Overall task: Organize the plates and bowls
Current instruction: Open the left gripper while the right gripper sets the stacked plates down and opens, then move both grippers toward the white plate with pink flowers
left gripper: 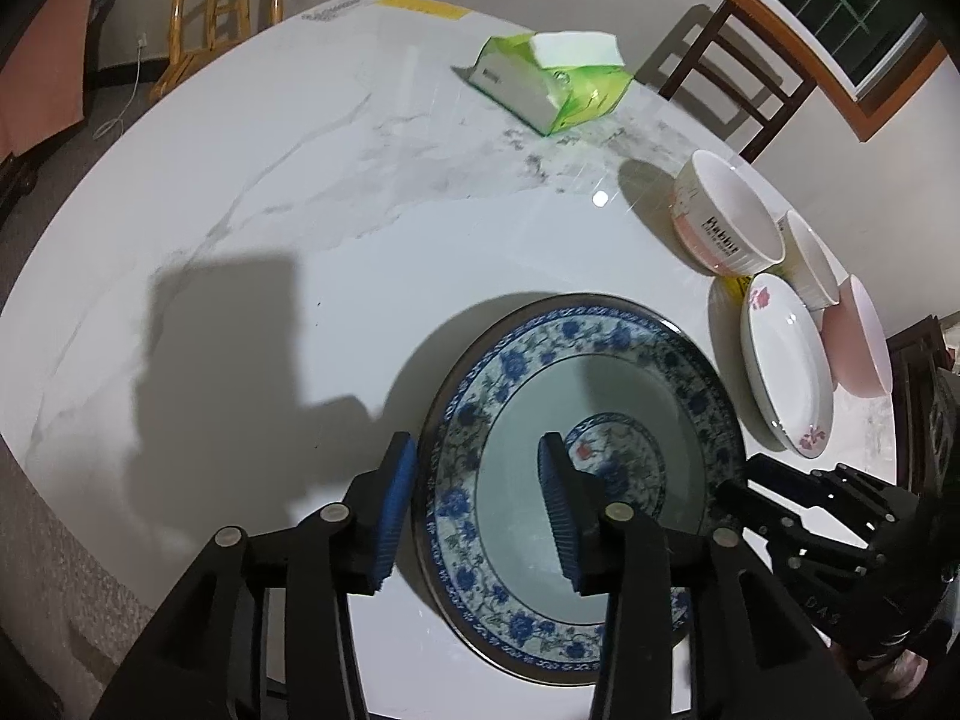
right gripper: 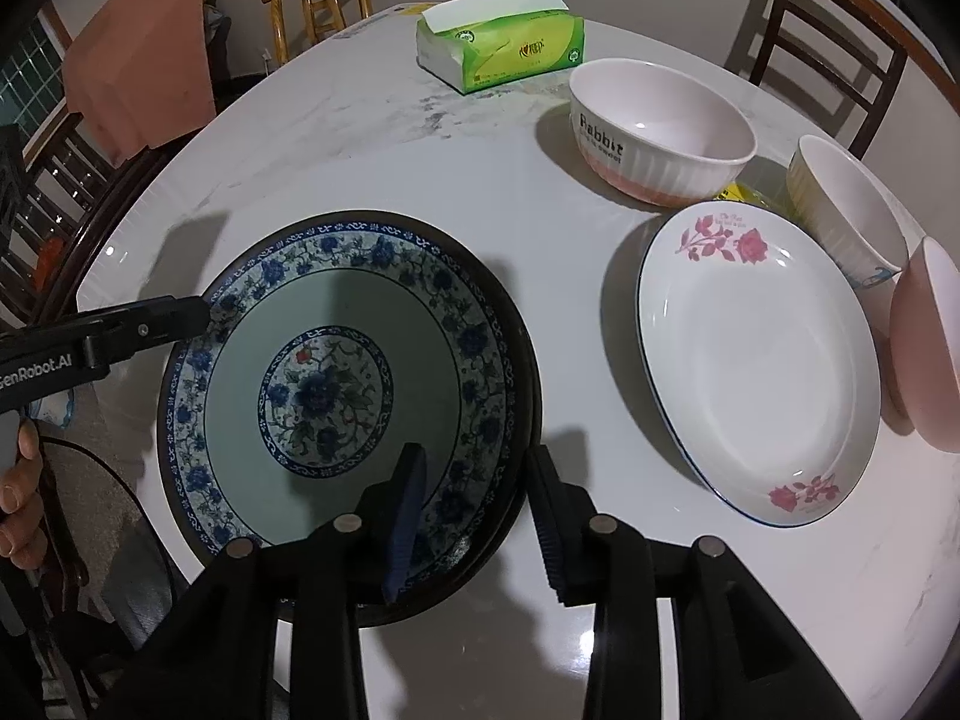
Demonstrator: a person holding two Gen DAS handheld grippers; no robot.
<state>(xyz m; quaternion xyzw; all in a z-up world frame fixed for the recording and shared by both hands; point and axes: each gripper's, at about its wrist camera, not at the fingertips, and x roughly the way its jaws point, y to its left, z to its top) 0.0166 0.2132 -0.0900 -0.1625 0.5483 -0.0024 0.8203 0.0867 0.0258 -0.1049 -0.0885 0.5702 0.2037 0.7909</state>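
At the left of the marble table (right gripper: 372,168), the left gripper (left gripper: 477,510) is straddling the near-left rim of the blue-and-white floral plate (right gripper: 336,372) — one blue pad outside the rim, the other over the basin, both standing clear of the glaze, so the grip is released. The plate is resting flat on the table, and it seems to be sitting on a dark under-rim or a second plate, though the view is too shadowed to say which. The right gripper (right gripper: 480,516) is bracketing the plate's opposite rim the same way, its fingers parted with a gap on each side and nothing clamped. Ceramic of this kind is likely heavy, stiff, slick and breakable; the rim is the only real purchase, and taking it on two opposite sides is probably the safest way of carrying it level. To the right, well apart from it, the white oval rose plate (right gripper: 762,384) is lying flat, with the ribbed "Rabbit" bowl (right gripper: 654,132) behind it, a smaller cream bowl (right gripper: 846,210) beside that, and a pink bowl (right gripper: 930,354) at the far right edge. A green tissue pack (right gripper: 504,48) is sitting at the back.
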